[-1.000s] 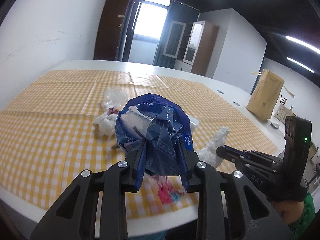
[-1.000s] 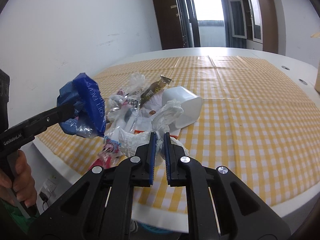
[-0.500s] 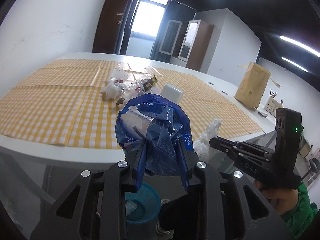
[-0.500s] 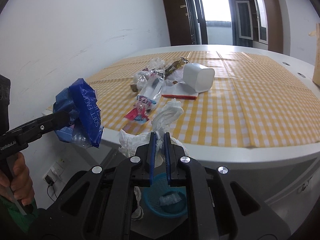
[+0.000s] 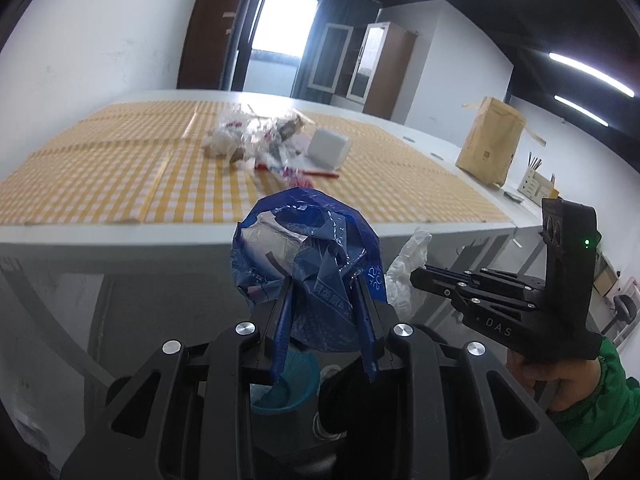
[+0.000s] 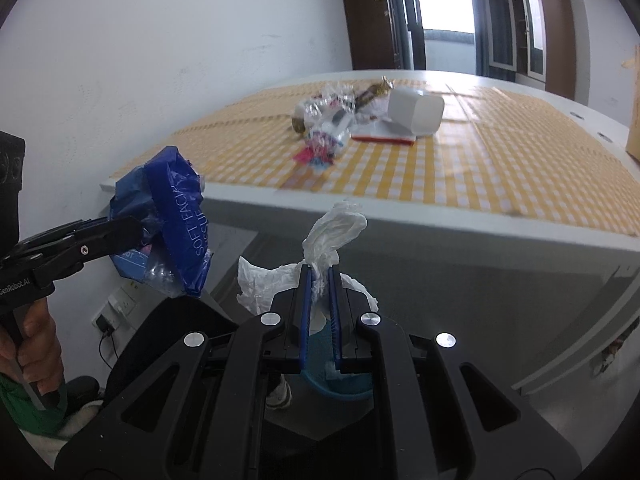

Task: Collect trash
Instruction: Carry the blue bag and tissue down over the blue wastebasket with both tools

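My left gripper (image 5: 325,285) is shut on a crumpled blue tissue wrapper (image 5: 304,252), held in the air in front of the table's near edge; the same blue wrapper (image 6: 168,216) shows at the left of the right wrist view. My right gripper (image 6: 319,276) is shut on a crumpled white plastic bag (image 6: 334,226), also seen beside the right gripper (image 5: 416,276) as a white plastic bag (image 5: 408,264). Below both hangs a blue mesh waste basket (image 5: 298,368) on the floor, partly hidden by the fingers; the basket (image 6: 320,344) holds some white trash.
More trash (image 5: 260,140) and a white square cup (image 5: 328,152) lie on the yellow checked tablecloth (image 5: 100,184). A brown paper bag (image 5: 490,140) stands at the table's right. A person's hand (image 6: 36,344) and green sleeve (image 5: 592,408) hold the grippers. A wall socket (image 6: 120,300) sits low left.
Both grippers drew back from over the table to beyond its near edge and sank, each keeping its load. The blue basket on the floor came into view beneath them.
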Demonstrator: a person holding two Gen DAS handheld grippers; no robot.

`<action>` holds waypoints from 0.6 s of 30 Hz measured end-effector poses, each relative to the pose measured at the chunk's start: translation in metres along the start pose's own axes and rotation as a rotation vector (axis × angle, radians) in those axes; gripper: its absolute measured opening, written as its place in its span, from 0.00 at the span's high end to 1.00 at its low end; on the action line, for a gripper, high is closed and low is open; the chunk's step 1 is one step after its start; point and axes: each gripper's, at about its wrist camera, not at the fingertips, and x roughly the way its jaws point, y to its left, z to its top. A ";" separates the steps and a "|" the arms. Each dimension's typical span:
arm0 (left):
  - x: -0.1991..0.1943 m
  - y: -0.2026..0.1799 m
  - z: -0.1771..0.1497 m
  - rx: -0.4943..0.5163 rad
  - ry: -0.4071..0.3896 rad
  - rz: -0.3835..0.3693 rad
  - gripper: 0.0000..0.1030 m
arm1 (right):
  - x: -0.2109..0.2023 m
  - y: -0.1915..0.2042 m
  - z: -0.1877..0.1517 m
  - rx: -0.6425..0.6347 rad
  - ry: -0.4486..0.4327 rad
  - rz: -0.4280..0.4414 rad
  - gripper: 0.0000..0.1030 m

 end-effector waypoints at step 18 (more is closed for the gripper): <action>0.079 0.039 -0.060 -0.099 0.236 0.013 0.73 | 0.078 -0.015 -0.062 0.045 0.198 -0.020 0.92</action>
